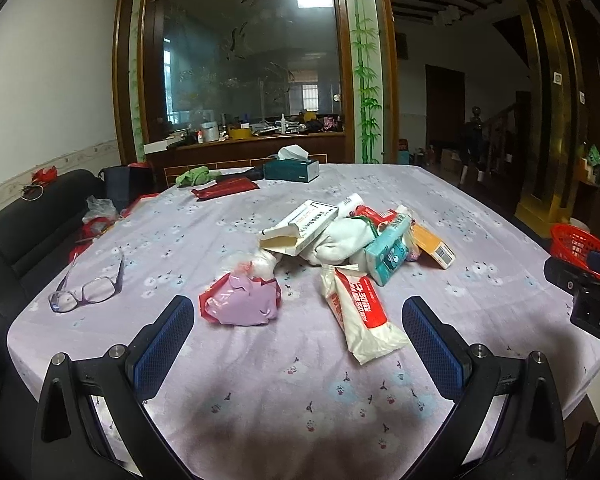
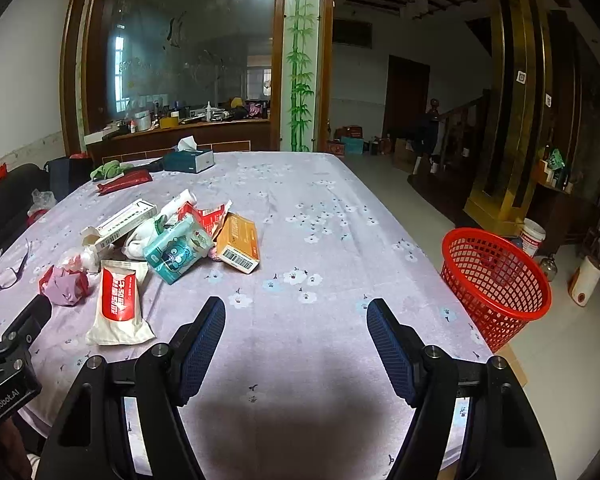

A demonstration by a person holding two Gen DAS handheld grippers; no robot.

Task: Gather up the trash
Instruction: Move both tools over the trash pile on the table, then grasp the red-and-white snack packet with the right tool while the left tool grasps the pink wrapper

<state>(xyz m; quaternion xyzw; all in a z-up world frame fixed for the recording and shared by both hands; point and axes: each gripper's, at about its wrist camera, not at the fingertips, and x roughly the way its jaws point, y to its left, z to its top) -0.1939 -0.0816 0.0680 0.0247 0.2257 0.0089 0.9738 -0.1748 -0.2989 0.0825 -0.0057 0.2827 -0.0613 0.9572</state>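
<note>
- step in hand, by my read: the very start of collecting. both grippers hover over the table (image 2: pixel 340 200) w/ nothing picked yet.
- left gripper (image 1: pixel 298 316): jaws spread wide, nothing between them. aimed at the near edge of the trash pile.
- right gripper (image 2: pixel 296 320): jaws also wide apart and empty, over bare tablecloth, trash off to its left.
- trash sits mid-table in a loose heap: red-and-white pouch (image 1: pixel 360 308) nearest, lying flat; crumpled pink-and-red wrapper (image 1: pixel 242 300) just beside it on the left; teal tissue pack (image 1: pixel 388 252), open white carton (image 1: pixel 300 228) and orange box (image 2: pixel 238 244) stacked touching each other behind.
- red mesh basket (image 2: pixel 496 280) stands on the floor just off the table's right edge, looks empty as far as the mesh shows. likely the drop target.
- glasses (image 1: pixel 88 288) at the left edge, teal tissue box (image 1: pixel 292 168) and green cloth (image 1: pixel 194 176) at the far end. prob not trash, leave them.
- next move calls for: lower left gripper onto the pink wrapper or the pouch, both near its jaws. the flat pouch needs an edge pinch; the crumpled wrapper is easier to bite.
- then carry across to the basket, or hand to the right side, which is closer to it.
</note>
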